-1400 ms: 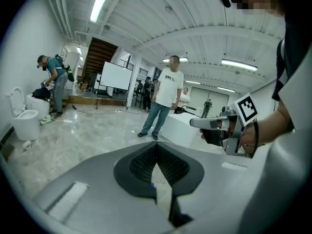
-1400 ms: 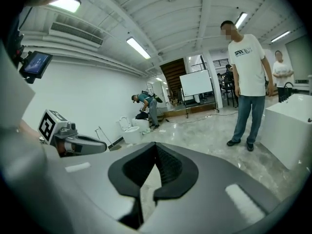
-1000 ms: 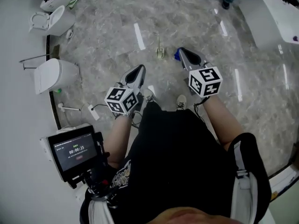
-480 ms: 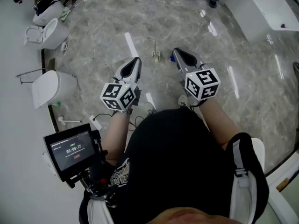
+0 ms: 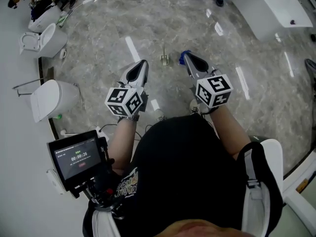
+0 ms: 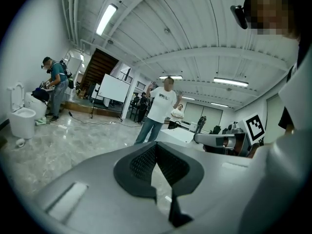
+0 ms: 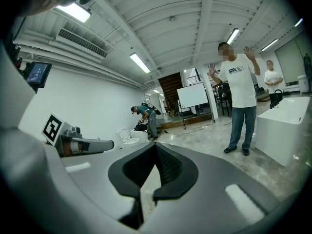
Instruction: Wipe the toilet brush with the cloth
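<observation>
Grey marble floor in the head view bears the toilet brush upright, far ahead, blue cloth just right of it; left gripper view, then right gripper view, shows jaws pressed together, empty: before fetching or after wiping.

Your left hand-held gripper sits left of centre and your right hand-held gripper right of centre. Between their tips, the toilet brush stands on the floor. Toilets line the frame's left edge, and a bathtub fills the upper right.
</observation>
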`<state>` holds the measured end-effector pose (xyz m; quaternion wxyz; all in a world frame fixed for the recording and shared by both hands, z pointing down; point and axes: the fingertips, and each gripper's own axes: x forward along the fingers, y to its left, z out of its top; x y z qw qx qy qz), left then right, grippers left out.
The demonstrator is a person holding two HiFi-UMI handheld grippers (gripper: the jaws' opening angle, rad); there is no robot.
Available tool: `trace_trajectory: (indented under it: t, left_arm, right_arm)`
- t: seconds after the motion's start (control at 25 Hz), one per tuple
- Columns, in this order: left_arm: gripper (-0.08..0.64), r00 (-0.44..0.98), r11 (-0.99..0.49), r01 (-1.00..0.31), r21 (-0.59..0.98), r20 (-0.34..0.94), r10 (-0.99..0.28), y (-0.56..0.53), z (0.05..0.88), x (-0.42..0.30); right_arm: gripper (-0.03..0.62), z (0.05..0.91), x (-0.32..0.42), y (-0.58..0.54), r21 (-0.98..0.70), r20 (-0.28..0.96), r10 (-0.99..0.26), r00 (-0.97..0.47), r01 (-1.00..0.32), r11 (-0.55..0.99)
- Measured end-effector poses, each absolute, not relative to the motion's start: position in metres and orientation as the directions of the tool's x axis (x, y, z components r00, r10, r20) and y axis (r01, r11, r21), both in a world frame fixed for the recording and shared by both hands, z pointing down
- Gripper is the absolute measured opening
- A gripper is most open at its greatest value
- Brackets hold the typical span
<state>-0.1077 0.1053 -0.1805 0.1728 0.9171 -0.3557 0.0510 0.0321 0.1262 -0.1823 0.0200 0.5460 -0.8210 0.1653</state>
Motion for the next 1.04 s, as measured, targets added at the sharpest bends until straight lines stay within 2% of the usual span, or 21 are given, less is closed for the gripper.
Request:
trace_trajectory:
  t: [0.2,0.36,0.56,1.04]
  left_arm:
    - [0.0,0.748,-0.702,-0.663,0.261,0.208,-0.63,0.105,-0.186,-0.1]
    - [0.0,0.724,-0.673,-0.69,0.267,0.261,-0.639,0.132,-0.176,-0.121]
    - [-0.001,0.755,-0.711,-0.655,0.257,0.197,-0.625,0.112,-0.188,-0.097]
    - [-0.001,0.753,-0.717,-0.658,0.231,0.187,-0.631,0.102,-0.194,-0.094]
  right_arm:
    - [0.002,-0.193,0.035,0.122,-0.231,0.196,-0.895,-0.4,-0.906,0.355]
    - [0.002,-0.184,0.013,0.142,-0.275,0.216,-0.872,-0.439,-0.885,0.377]
    - [0.002,-0.199,0.032,0.126,-0.231,0.187,-0.887,-0.421,-0.897,0.377]
    - [0.0,-0.209,0.035,0.12,-0.207,0.159,-0.89,-0.428,-0.895,0.394]
